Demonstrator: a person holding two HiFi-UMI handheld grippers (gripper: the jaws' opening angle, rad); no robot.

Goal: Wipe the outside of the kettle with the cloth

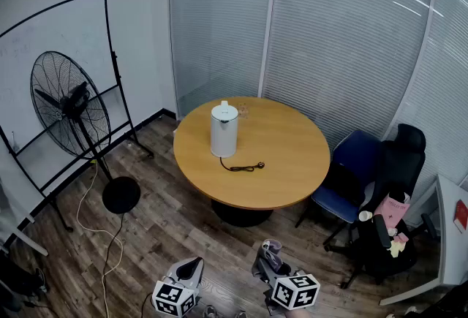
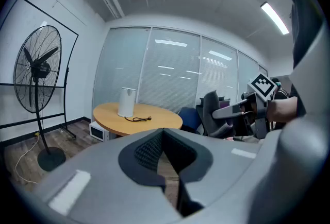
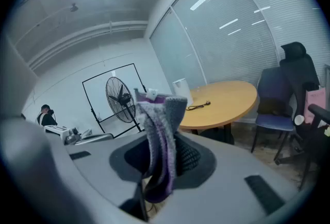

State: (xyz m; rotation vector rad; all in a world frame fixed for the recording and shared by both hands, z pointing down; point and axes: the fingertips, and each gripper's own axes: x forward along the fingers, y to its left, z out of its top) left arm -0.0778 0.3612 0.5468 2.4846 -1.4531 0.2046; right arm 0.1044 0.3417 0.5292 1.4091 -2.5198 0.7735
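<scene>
Round table (image 1: 292,163) holds kettle (image 1: 224,129) — well apart from right tool (image 1: 269,259) gripping cloth (image 3: 161,130)

One kettle (image 1: 224,129), one cord (image 1: 243,166), one worktop (image 1: 292,156), one fan (image 1: 69,104), one cloth (image 3: 161,130); two chairs at three o'clock, blue chair (image 1: 362,152), black chair (image 1: 401,161); two claws, left claw (image 1: 191,270), right claw (image 1: 268,264).

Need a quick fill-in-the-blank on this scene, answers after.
The kettle stands on a table whose top is ____ in shape.
The right tongs are shut on the cloth, while the left tongs are shut on ____.
In the head view the fan stands ____ of the table.
The chair nearest the table is ____.
Missing: round; nothing; left; blue.
</scene>
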